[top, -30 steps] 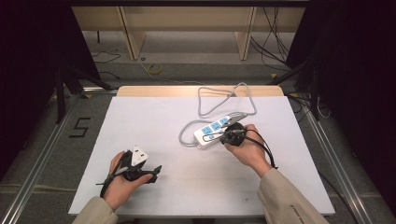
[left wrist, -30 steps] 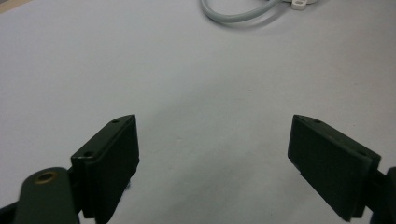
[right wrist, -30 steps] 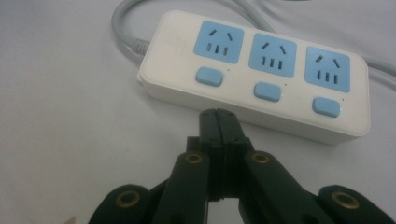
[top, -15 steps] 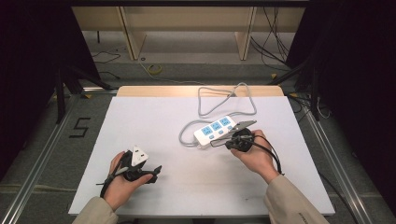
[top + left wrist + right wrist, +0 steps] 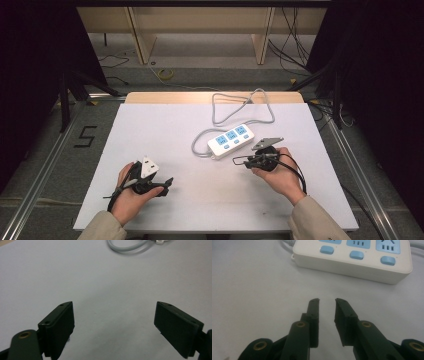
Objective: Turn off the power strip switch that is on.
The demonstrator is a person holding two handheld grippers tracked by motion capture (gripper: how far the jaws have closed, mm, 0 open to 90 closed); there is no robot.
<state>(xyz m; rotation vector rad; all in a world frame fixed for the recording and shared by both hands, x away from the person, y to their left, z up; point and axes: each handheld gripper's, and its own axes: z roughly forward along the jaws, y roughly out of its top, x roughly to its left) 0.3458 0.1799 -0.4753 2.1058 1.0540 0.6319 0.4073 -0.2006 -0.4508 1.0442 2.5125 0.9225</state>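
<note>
A white power strip (image 5: pixel 231 141) with blue sockets and buttons lies on the white table (image 5: pixel 165 130), its grey cable (image 5: pixel 240 107) looping toward the far edge. My right gripper (image 5: pixel 243 160) sits just in front of the strip's near side, apart from it. In the right gripper view the strip (image 5: pixel 354 257) lies beyond the gripper (image 5: pixel 327 301); its jaws have just been opening and stand a little apart with nothing between them. My left gripper (image 5: pixel 165 184) rests at the near left. In the left gripper view the gripper (image 5: pixel 113 322) is wide open over bare table.
A loop of the grey cable (image 5: pixel 127 246) shows at the top of the left gripper view. The table's wooden far edge (image 5: pixel 210 97) borders a floor with loose wires. Metal rails (image 5: pixel 45 165) run along both sides of the table.
My right gripper has drawn back from the strip's right end toward the near right, and its jaws have parted. The left gripper and the power strip have stayed put.
</note>
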